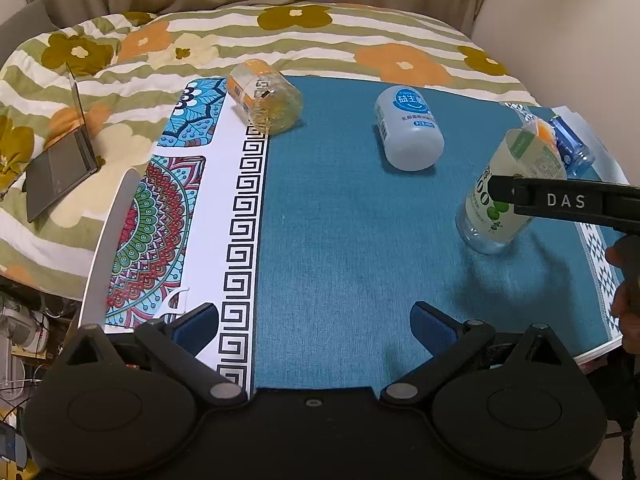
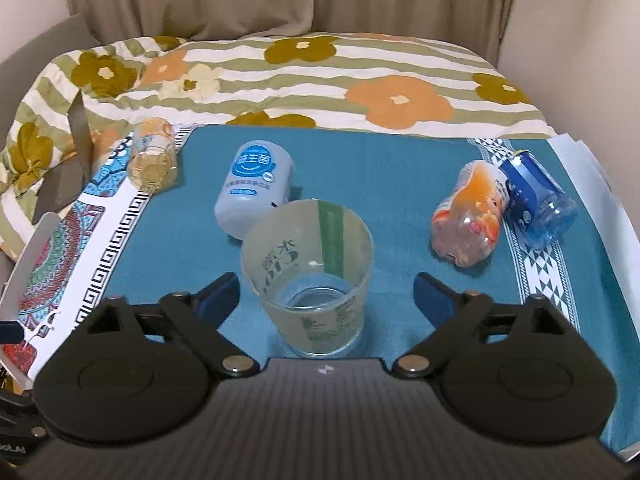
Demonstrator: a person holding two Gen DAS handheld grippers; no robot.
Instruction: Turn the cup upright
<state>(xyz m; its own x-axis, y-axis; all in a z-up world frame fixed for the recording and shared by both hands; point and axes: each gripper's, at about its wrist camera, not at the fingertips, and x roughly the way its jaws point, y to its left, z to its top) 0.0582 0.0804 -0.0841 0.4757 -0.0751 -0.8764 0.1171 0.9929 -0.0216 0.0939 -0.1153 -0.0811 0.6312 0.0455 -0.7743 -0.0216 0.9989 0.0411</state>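
Observation:
A clear cup with a pale green label [image 2: 310,276] stands upright on the teal mat [image 2: 380,184], mouth up. My right gripper [image 2: 326,294] is open, its blue-padded fingers wide on either side of the cup and not touching it. The left wrist view shows the same cup [image 1: 506,196] at the right with a finger of the right gripper [image 1: 560,200] beside it. My left gripper [image 1: 316,326] is open and empty, low over the front of the mat [image 1: 352,220].
Lying on the mat: a white-blue cup [image 2: 254,190], a yellowish clear cup [image 2: 154,158] at the far left, an orange cup [image 2: 472,214] and a blue one [image 2: 538,200] at the right. A patterned board [image 1: 160,220] borders the left. A flowered quilt [image 2: 300,80] lies behind.

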